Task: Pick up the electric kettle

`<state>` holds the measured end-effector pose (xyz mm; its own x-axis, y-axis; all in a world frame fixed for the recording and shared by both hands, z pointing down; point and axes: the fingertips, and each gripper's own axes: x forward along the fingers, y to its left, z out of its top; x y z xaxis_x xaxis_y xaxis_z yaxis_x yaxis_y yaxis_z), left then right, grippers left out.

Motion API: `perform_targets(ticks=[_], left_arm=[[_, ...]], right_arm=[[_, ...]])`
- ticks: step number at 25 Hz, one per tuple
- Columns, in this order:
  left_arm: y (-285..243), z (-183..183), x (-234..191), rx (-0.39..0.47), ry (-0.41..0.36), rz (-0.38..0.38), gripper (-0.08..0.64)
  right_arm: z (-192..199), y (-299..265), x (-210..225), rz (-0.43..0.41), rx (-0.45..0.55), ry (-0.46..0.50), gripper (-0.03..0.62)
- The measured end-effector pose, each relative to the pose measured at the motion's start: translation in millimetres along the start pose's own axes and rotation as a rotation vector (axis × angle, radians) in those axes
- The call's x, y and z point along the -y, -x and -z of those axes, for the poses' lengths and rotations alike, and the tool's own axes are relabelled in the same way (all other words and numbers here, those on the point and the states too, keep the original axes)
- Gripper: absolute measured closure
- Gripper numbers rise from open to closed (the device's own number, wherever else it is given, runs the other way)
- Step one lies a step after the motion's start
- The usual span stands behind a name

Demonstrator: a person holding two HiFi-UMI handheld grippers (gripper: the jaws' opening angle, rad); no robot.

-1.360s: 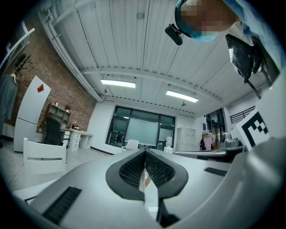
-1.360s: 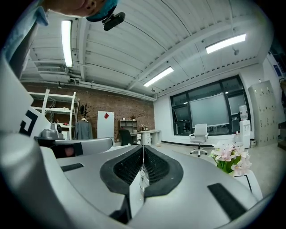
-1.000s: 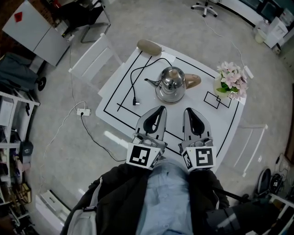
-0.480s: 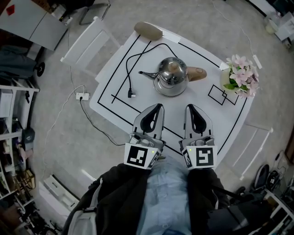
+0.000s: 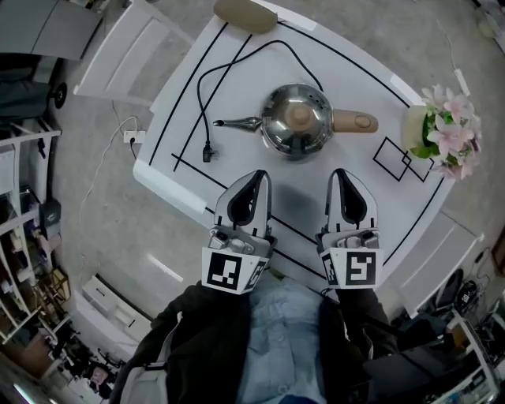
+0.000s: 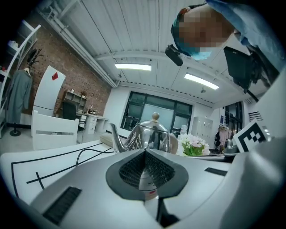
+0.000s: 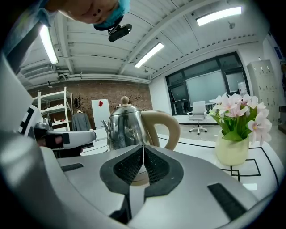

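A shiny steel electric kettle stands upright in the middle of the white table, its spout to the left and its beige handle to the right. Both grippers hover over the table's near part, short of the kettle and apart from it. My left gripper is shut and empty, and so is my right gripper. The left gripper view has the kettle straight ahead beyond the closed jaws. From the right gripper the kettle and its handle also stand just ahead.
A black power cord with a plug lies on the table left of the kettle. A vase of pink flowers stands at the right. A beige oval object lies at the far edge. White chairs flank the table.
Both grippers have sunk toward the table and come closer to the kettle, which now looms larger in the head view. Their jaws stayed shut.
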<state>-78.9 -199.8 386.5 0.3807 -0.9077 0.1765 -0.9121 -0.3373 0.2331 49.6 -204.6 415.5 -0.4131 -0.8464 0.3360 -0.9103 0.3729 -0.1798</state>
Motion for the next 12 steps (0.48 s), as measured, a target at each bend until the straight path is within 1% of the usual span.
perform_targets(ticks=[4, 8, 12], left_arm=[[-9, 11, -12, -0.005, 0.0, -0.031, 0.552], [-10, 15, -12, -0.01, -0.001, -0.042, 0.552], [-11, 16, -12, -0.005, -0.023, -0.059, 0.552]], right_arm=[[10, -11, 13, 0.006, -0.003, -0.02, 0.574], [14, -13, 17, 0.004, -0.007, -0.03, 0.574], [13, -13, 23, 0.013, -0.003, -0.029, 0.574]])
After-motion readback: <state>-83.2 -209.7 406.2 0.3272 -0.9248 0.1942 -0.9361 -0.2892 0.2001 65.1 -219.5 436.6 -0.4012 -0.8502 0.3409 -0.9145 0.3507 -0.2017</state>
